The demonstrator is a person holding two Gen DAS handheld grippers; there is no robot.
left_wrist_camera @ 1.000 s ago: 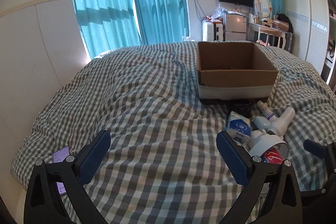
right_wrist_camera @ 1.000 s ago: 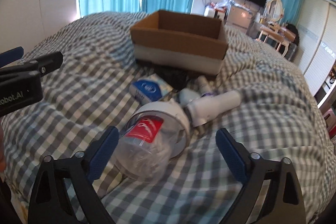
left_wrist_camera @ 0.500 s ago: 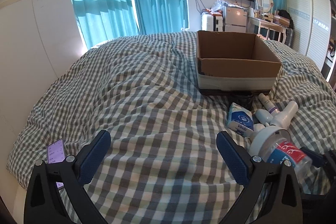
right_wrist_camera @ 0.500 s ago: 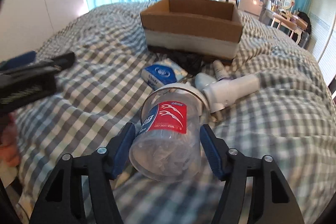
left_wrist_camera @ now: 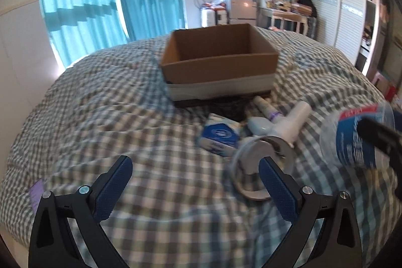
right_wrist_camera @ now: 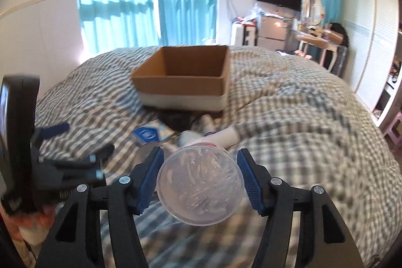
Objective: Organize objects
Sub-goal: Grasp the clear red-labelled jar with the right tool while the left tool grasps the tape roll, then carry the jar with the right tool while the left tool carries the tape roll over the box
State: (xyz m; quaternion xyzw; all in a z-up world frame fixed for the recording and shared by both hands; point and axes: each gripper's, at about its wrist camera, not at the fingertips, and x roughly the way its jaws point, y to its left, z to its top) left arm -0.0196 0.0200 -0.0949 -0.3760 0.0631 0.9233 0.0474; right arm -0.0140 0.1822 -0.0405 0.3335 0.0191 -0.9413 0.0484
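My right gripper (right_wrist_camera: 199, 178) is shut on a clear plastic jar (right_wrist_camera: 199, 185) with a red and blue label, lifted above the checked bed; the jar also shows in the left wrist view (left_wrist_camera: 356, 137) at the far right. An open cardboard box (left_wrist_camera: 218, 62) stands further back on the bed, seen also in the right wrist view (right_wrist_camera: 183, 77). A blue tissue pack (left_wrist_camera: 219, 136), a white hair dryer (left_wrist_camera: 284, 124), a small white bottle (left_wrist_camera: 265, 106) and a white round lid (left_wrist_camera: 261, 167) lie in front of the box. My left gripper (left_wrist_camera: 194, 189) is open and empty, low over the bed.
A black bundle (left_wrist_camera: 228, 107) lies against the box front. A purple phone (left_wrist_camera: 35, 192) rests at the bed's left edge. Curtains, a TV and a dresser stand beyond the bed. In the right wrist view my left gripper (right_wrist_camera: 52, 155) is at the left.
My right gripper closed on the jar and lifted it off the bed, leaving the white lid behind. My left gripper moved right, toward the pile.
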